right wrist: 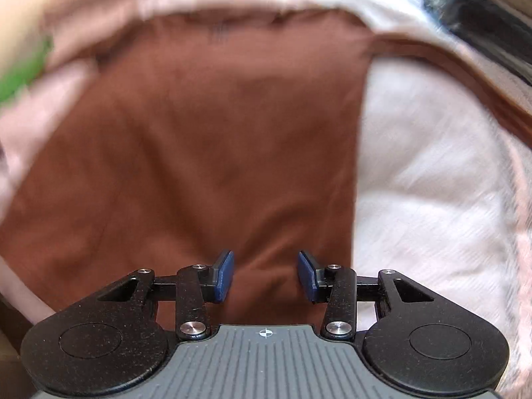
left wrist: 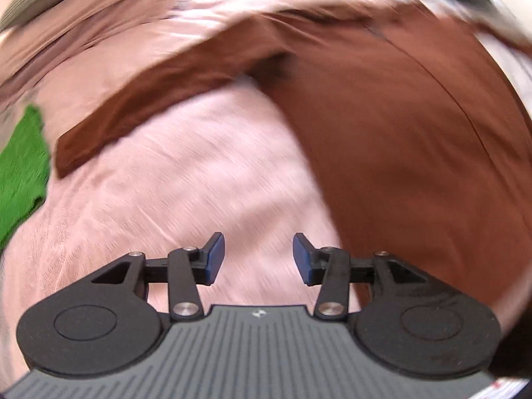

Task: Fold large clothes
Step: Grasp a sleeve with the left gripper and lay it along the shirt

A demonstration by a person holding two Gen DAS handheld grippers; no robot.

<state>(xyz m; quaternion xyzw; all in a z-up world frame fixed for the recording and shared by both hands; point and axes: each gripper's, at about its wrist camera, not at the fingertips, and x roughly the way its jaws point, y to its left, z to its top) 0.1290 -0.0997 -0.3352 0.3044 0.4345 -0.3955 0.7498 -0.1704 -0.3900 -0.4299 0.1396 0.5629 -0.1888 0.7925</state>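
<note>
A: Blue-padded jaws first. Left gripper (left wrist: 258, 258): jaws partly apart, nothing between them, pink bedding (left wrist: 173, 193) beneath. Right gripper (right wrist: 265, 277): same gap, empty, poised over cloth.

B: Whether either one touches fabric?

A: Cannot tell; both views are smeared.

B: Task item?

A: Rust-brown garment (right wrist: 206, 139), spread on the bedding. From the right wrist it fills the middle, a straight edge on its right side against pale sheet. From the left wrist it lies to the right, with a long narrow strip, probably a sleeve (left wrist: 139, 99), running out to the left.

B: Handling?

A: Looks thin, soft, limp; light, will sag and crease. Likely best pinched at a hem or the sleeve end, both layers.

B: View differences?

A: Only the left shows the sleeve fully and a seam line. Green cloth (left wrist: 23, 173) is clear at its left edge, a blur in the right view.
</note>
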